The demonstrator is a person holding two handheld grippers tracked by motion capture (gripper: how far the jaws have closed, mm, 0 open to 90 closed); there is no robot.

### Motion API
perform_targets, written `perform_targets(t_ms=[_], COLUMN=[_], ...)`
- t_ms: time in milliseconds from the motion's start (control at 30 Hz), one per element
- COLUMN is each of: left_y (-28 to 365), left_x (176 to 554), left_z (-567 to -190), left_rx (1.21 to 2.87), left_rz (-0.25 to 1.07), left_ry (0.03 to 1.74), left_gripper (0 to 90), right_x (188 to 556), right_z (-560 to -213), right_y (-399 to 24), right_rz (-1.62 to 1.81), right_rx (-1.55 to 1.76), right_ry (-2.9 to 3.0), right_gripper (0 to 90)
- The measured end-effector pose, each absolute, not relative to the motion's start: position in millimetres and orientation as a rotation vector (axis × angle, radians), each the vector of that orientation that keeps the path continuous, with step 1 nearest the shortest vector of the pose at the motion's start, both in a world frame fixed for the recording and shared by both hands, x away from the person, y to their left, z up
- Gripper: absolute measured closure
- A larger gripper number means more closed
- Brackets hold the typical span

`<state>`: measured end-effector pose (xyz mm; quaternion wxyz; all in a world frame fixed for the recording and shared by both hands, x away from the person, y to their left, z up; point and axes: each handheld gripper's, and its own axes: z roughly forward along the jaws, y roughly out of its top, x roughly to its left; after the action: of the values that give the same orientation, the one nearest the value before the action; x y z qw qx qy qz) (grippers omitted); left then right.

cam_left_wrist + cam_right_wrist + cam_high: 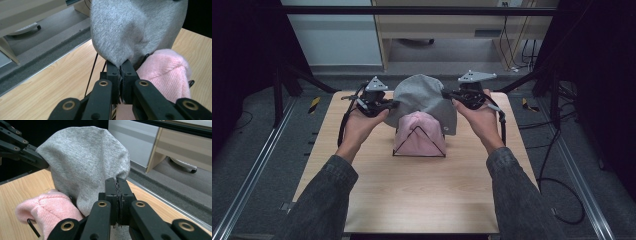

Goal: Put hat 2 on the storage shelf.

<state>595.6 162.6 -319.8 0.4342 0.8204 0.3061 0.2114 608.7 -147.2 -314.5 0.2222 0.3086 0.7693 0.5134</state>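
Left gripper (388,104) is clamped on the left edge of the grey beanie (424,97); its own view shows both jaws pressed together w/ a fold of grey knit (135,27) pinched at the tips (121,65); right gripper (451,95) likewise closed tight on the opposite edge, jaws meeting w/ grey fabric (87,160) caught betw. them at the tips (117,180); left hand (362,122) and right hand (479,117) each wrap a gripper body, dark denim sleeves coming in from the bottom of the high view; beanie hangs stretched betw. the two grippers, lifted off the table (422,190), rounded crown up and toward the far side, lower right part draping down behind and beside the pink beanie (419,135); pink one sits on a black wire stand (418,142) w/ a triangular outline, near the table's centre, just below the grey one; in the left gripper view the pink knit (167,72) lies just right of the jaws and close under the grey cloth, thin black wires (91,73) running down to the wood; in the right gripper view pink knit (47,210) is at lower left, grey cloth overlapping its upper edge, left gripper's black arm (22,150) reaching into the grey fabric's far side; whether grey touches pink or just overlaps it in view, can't tell; wooden tabletop pale, grey floor and a cabinet (462,25) beyond the far edge.
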Motion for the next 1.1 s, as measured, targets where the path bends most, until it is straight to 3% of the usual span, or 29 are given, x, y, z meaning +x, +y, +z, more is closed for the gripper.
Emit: perform_targets(t_ms=[1100], left_y=[174], left_x=[598], left_z=[-381], left_rx=[2.137], left_rz=[0.48], left_ry=[0.869], left_gripper=[87.3], right_x=[611], right_z=[-366], right_y=[-140], right_rz=[1.343], right_rx=[0.916], right_ry=[2.254], right_gripper=[89.0])
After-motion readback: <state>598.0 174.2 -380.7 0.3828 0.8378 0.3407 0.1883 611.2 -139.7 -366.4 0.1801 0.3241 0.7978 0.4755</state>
